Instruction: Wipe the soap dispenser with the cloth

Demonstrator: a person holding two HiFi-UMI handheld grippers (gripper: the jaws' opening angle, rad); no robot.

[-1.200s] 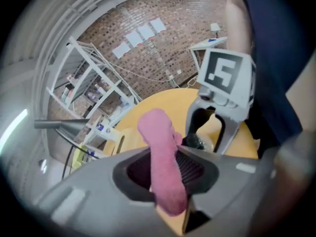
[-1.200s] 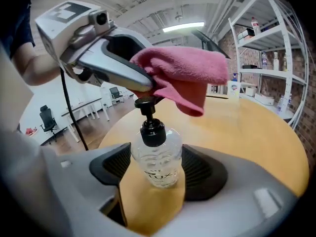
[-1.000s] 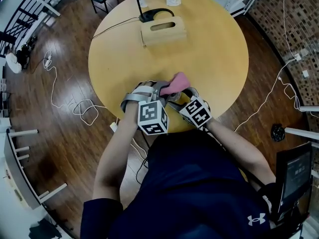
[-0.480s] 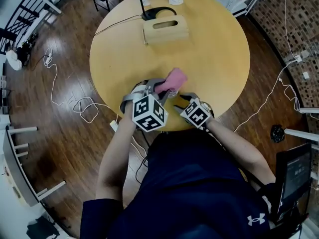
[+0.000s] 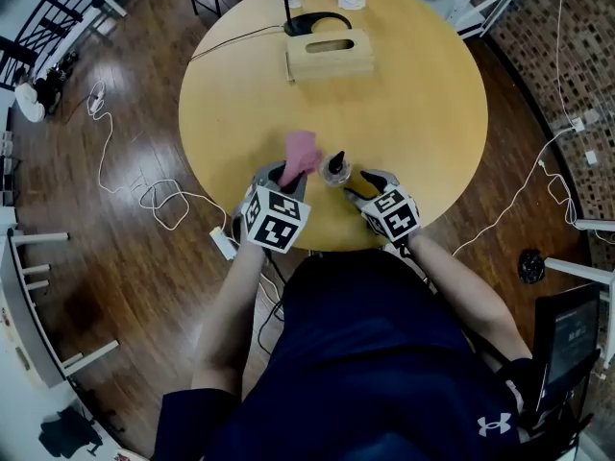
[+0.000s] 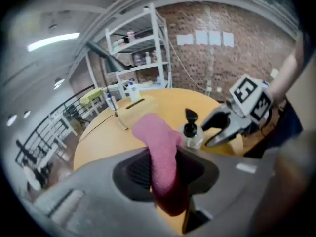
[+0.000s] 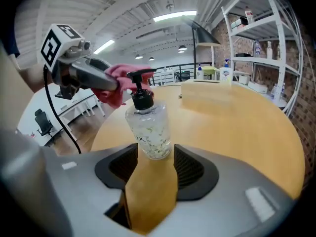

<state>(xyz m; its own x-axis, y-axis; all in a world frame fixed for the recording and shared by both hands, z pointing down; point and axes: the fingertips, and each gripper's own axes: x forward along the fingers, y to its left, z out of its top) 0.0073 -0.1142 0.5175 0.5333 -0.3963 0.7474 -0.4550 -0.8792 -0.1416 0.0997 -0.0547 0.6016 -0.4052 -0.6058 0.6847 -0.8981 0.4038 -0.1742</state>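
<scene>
While the left gripper [image 5: 284, 174] is clamped on the pink cloth [image 6: 159, 142] — the fabric stands up out of its jaws and folds over at the top — the right gripper [image 7: 152, 157] has just been closing its jaws. They now appear to press on the lower body of the clear soap dispenser [image 7: 147, 127], though contact at the pads is hard to confirm. The dispenser stands upright on the round wooden table [image 5: 413, 94] near its front edge, with its black pump [image 7: 141, 90] uppermost. The cloth sits just beside the dispenser — to its left in the head view.
</scene>
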